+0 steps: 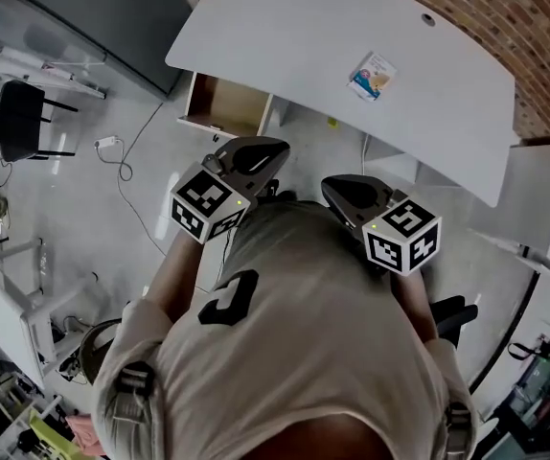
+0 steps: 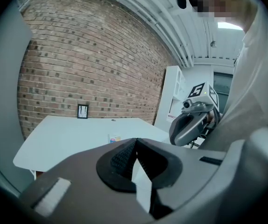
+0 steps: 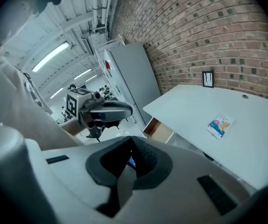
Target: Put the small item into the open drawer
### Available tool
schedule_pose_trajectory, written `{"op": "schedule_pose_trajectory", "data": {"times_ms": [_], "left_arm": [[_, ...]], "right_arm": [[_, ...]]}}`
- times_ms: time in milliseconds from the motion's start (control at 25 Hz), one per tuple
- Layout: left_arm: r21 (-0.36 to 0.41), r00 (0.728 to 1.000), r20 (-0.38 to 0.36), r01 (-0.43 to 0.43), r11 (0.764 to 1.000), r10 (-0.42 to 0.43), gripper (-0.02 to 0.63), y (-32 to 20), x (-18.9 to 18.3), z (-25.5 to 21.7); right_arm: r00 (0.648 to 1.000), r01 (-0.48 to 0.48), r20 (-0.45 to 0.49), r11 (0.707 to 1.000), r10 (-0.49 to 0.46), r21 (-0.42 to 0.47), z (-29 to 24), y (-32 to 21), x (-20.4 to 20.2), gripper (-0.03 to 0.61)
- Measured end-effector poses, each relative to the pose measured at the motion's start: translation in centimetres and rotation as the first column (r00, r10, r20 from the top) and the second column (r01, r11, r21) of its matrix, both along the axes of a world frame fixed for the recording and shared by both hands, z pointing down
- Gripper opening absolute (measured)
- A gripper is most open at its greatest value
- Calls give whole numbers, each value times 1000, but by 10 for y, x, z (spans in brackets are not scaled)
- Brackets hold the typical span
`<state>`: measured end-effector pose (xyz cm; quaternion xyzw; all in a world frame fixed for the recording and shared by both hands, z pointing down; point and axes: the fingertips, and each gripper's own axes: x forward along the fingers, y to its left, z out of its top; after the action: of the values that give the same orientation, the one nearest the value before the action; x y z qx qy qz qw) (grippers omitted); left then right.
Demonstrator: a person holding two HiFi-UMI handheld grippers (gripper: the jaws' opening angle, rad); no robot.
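Note:
The small item (image 1: 371,75), a flat printed packet, lies on the white desk (image 1: 285,36) right of its middle. It also shows in the left gripper view (image 2: 115,137) and the right gripper view (image 3: 219,125). The open drawer (image 1: 225,103), wooden inside, sticks out under the desk's left end, and its inside (image 3: 159,130) looks bare. My left gripper (image 1: 273,151) is held in the air short of the desk, near the drawer, with its jaws (image 2: 135,141) shut on nothing. My right gripper (image 1: 337,188) hangs beside it, also shut and empty (image 3: 132,139).
A brick wall (image 2: 92,55) runs behind the desk, and a small black frame (image 3: 208,78) stands at the desk's back edge. A grey cabinet (image 1: 112,17) stands left of the desk. A black chair (image 1: 21,118) and a cable (image 1: 122,161) are on the floor at the left. White furniture (image 1: 543,199) is at the right.

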<state>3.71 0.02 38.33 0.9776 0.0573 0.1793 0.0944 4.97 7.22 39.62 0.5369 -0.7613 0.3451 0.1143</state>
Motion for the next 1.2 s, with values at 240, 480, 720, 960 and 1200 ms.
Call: {"op": "schedule_pose_trajectory", "data": {"times_ms": [240,480,720,960,1200], "left_arm": [[113,999,44,-10,994,5,5,-16,28,6],[304,986,168,-38,952,-14,5,-15,70,26],[363,960,279,-85,928,-22,5,-12,110,55],[405,916,401,-148,902,-29,6,-16,145,100],[512,888,458,-216,831,-51,6,-35,205,148]], "right_arm": [[999,-18,45,999,20,-36,9,-5,21,3],[997,-15,79,1000,15,-4,7,-6,72,3],[985,-25,172,1000,25,-3,14,2,122,3],[959,-52,277,998,57,-25,26,21,164,3],[944,-63,322,997,73,-41,36,37,193,3]]}}
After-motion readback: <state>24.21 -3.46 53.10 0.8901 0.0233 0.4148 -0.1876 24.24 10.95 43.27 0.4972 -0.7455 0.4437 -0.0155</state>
